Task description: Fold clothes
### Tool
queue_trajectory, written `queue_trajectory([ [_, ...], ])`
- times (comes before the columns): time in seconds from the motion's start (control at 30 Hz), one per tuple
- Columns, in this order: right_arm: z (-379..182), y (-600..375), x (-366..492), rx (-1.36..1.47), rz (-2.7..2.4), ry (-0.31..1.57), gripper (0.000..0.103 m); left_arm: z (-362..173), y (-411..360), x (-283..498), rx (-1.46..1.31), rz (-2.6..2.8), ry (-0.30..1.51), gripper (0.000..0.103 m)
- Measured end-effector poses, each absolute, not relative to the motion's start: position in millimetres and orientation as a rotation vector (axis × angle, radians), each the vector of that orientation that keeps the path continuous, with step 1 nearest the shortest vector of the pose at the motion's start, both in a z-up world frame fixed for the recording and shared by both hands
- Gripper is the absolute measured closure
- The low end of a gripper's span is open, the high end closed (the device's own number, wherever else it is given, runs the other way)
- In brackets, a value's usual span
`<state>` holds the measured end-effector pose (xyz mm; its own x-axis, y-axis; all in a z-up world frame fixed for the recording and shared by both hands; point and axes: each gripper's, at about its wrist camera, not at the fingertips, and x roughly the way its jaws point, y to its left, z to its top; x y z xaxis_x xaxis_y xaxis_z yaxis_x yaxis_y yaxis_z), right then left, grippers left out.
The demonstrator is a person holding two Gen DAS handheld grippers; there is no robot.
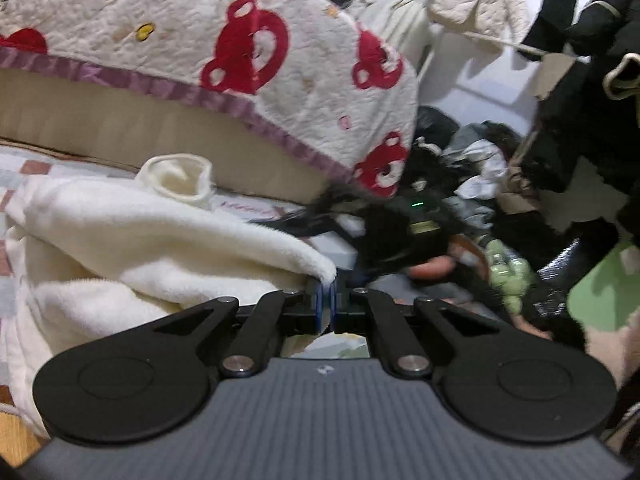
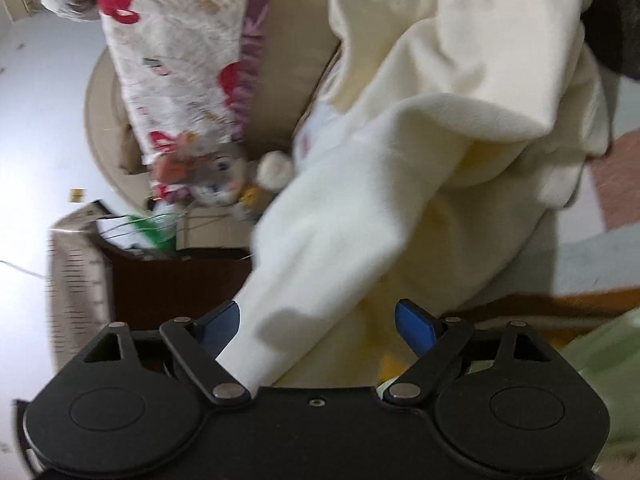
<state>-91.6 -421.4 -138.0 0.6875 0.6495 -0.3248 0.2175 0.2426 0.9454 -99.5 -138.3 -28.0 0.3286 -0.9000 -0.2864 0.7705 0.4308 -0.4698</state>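
A cream fleece garment (image 1: 132, 240) lies bunched on the bed at the left of the left wrist view, with a ribbed cuff (image 1: 176, 176) standing up behind it. My left gripper (image 1: 326, 304) is shut on a corner of this garment's edge. In the right wrist view the same cream garment (image 2: 400, 152) hangs in folds in front of the camera. My right gripper (image 2: 316, 328) is open, and a part of the cloth runs down between its blue pads (image 2: 414, 326) without being pinched.
A white quilt with red bear prints (image 1: 240, 48) covers a beige mattress (image 1: 120, 124). A dark pile of clothes (image 1: 480, 184) lies on the right, with black garments (image 1: 592, 80) hanging above. A plush toy (image 2: 216, 176) and a brown box (image 2: 176, 288) are at the left.
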Motion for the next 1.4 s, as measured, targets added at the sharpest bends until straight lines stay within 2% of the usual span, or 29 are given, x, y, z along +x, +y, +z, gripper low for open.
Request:
queue_trajectory([
  [0.07, -133, -420, -85, 1.253, 0.317, 0.775, 0.017, -25, -133, -101, -0.278, -1.13, 0.527, 0.101],
  [0.1, -130, -421, -81, 1.209, 0.307, 0.752, 0.03, -23, -131, -102, -0.271, -1.134, 0.517, 0.101],
  [0.13, -126, -421, -77, 1.164, 0.298, 0.728, 0.053, -22, -130, -103, -0.259, -1.136, 0.51, 0.101],
  [0.17, -123, -421, -73, 1.12, 0.288, 0.705, 0.063, -22, -128, -104, -0.248, -1.141, 0.506, 0.101],
  [0.2, -119, -421, -69, 1.076, 0.279, 0.681, 0.085, -22, -127, -104, -0.243, -1.145, 0.51, 0.101],
  [0.23, -116, -422, -65, 1.031, 0.269, 0.658, 0.094, -23, -126, -104, -0.243, -1.144, 0.517, 0.101],
  [0.43, -42, -449, -84, 0.825, 0.259, 0.368, 0.095, -26, -122, -99, -0.226, -1.106, 0.569, 0.098],
  [0.5, -16, -468, -97, 0.808, 0.242, 0.272, 0.095, -26, -118, -96, -0.226, -1.085, 0.571, 0.094],
  [0.67, -9, -569, -152, 0.841, -0.079, 0.126, 0.095, -33, -88, -73, -0.405, -0.973, 0.561, 0.093],
  [0.77, -12, -608, -165, 0.573, -0.425, 0.24, 0.096, -40, -80, -54, -0.398, -0.856, 0.583, 0.093],
  [0.87, -47, -638, -135, 0.32, -0.702, 0.481, 0.095, -53, -89, -27, -0.312, -0.765, 0.643, 0.091],
  [0.93, -88, -655, -114, 0.336, -0.742, 0.641, 0.091, -66, -101, -10, -0.272, -0.715, 0.686, 0.074],
  [0.97, -105, -661, -108, 0.367, -0.741, 0.712, 0.091, -73, -108, -3, -0.248, -0.685, 0.702, 0.071],
  [1.07, -121, -665, -107, 0.463, -0.71, 0.768, 0.068, -90, -131, 13, -0.165, -0.611, 0.736, 0.069],
  [1.13, -114, -664, -115, 0.477, -0.686, 0.706, 0.042, -98, -143, 20, -0.135, -0.602, 0.749, 0.065],
  [1.2, -108, -664, -122, 0.49, -0.664, 0.644, 0.04, -106, -151, 26, -0.118, -0.609, 0.762, 0.059],
  [1.4, -109, -644, -132, 0.497, -0.522, 0.548, 0.04, -119, -178, 61, 0.068, -0.474, 0.732, 0.055],
])
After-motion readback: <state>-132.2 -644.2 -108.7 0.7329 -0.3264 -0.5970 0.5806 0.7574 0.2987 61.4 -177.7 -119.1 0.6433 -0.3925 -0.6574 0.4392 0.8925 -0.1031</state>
